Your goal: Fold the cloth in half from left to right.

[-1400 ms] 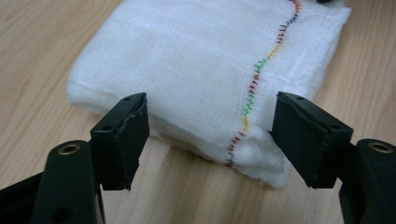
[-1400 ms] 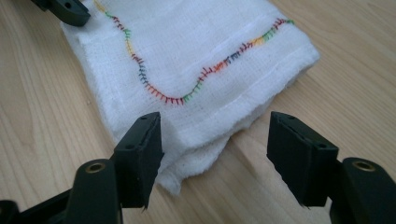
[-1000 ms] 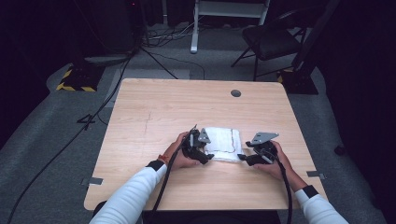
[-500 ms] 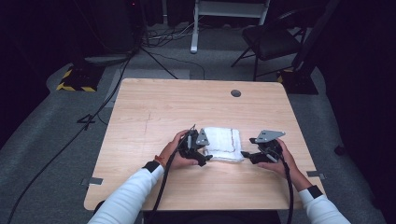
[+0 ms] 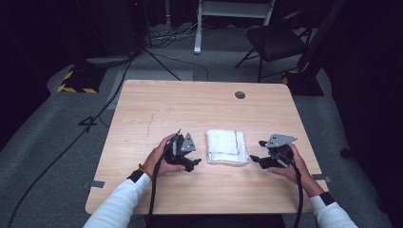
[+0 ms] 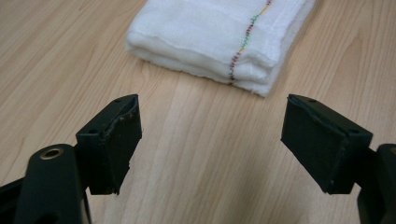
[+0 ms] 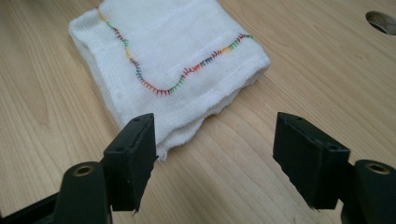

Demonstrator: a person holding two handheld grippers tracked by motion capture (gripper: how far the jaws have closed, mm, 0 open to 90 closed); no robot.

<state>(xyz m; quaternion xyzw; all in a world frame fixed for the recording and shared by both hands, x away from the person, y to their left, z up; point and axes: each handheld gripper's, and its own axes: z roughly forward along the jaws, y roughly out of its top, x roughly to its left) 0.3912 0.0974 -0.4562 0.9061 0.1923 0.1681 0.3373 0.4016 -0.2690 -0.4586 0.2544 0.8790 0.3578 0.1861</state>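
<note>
Found the folded white cloth (image 5: pixel 227 146) flat on the table (image 5: pixel 190 104), toward the person's edge and between the two tools, touching neither. Could not count its layers: saw only stacked edges along the sides in the gripper views. Lost the cloth's far part (image 6: pixel 215 37) past the top of the left gripper view. Lost one near corner (image 7: pixel 168 60) behind a black jaw in the right gripper view. Made out the multicoloured stitch line clearly up close, but only as a faint dark thread in the high view. Saw a round hole (image 5: pixel 240 95) near the table's far edge, cut off by the corner of the right gripper view (image 7: pixel 383 21).

Read the cloth as nearly square, its slightly longer axis running away from the person, with the stitch line lying roughly along that axis near the right-hand side.

Noted the left tool (image 5: pixel 190 156) just beside the cloth's left side, aimed at it, jaws standing wide apart over bare wood (image 6: pixel 210 144). Noted the right tool (image 5: pixel 256 151) just off the right side, likewise facing the cloth, jaws spread with nothing gripped (image 7: pixel 215 158).
</note>
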